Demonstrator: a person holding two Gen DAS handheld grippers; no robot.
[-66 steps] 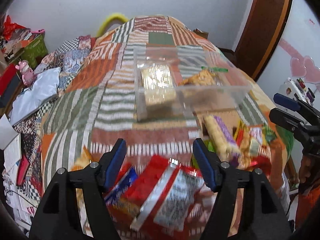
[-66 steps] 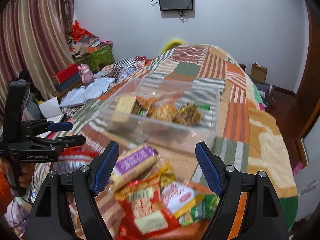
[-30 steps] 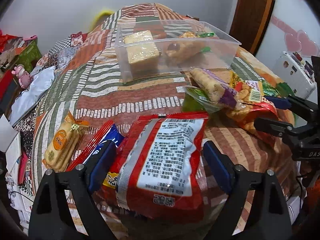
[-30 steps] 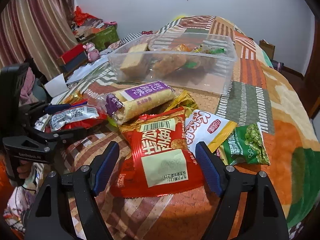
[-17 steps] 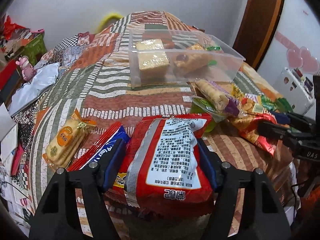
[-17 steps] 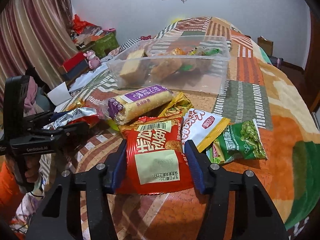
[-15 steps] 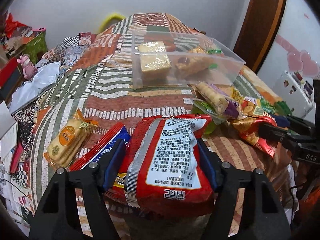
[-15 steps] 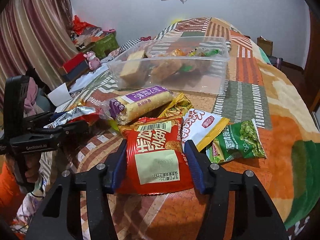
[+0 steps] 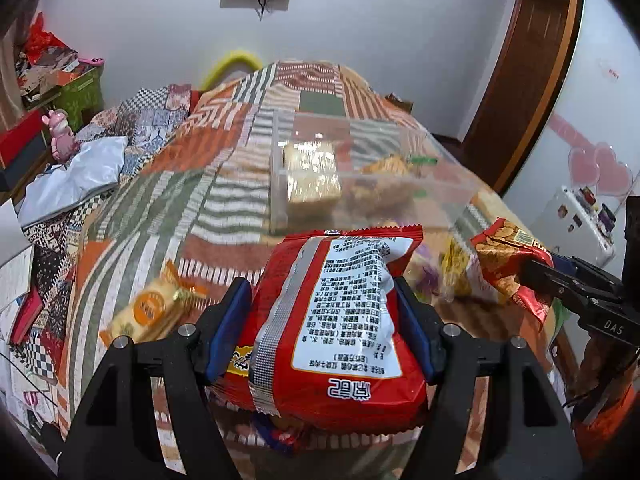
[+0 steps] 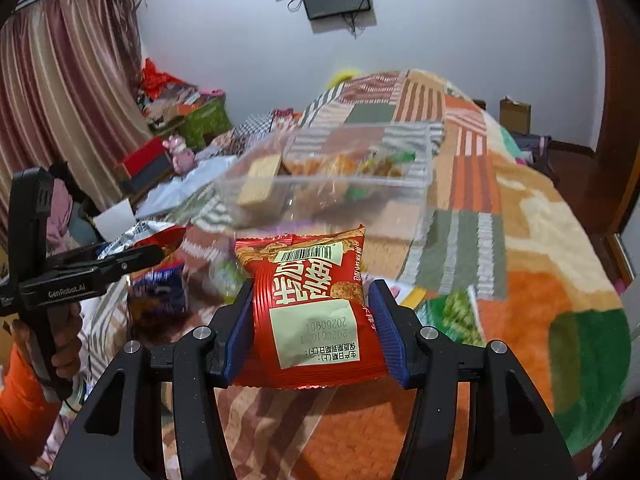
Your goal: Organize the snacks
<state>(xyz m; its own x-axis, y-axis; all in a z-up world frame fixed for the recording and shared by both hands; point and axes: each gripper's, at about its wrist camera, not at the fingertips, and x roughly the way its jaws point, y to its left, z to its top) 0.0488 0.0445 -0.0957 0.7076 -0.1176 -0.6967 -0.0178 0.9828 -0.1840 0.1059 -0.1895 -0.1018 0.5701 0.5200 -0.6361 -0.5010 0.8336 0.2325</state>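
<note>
My left gripper [image 9: 322, 322] is shut on a large red and silver snack bag [image 9: 332, 320] and holds it above the bed. My right gripper [image 10: 312, 320] is shut on a red cracker packet [image 10: 316, 304] with a barcode, also lifted; it shows at the right of the left wrist view [image 9: 508, 264]. A clear plastic bin [image 9: 360, 176] with several snacks inside stands on the patchwork bedspread ahead of both grippers; it also shows in the right wrist view [image 10: 332, 184].
Loose snacks lie on the bed: an orange biscuit pack [image 9: 152, 312], a blue packet [image 10: 160, 288], a green pea bag [image 10: 456, 312]. Clutter and boxes [image 10: 180, 120] stand at the left; a wooden door [image 9: 520, 80] is at the right.
Both grippers closed on their packets and lifted them off the bed. Both views have risen and tilted up towards the bin.
</note>
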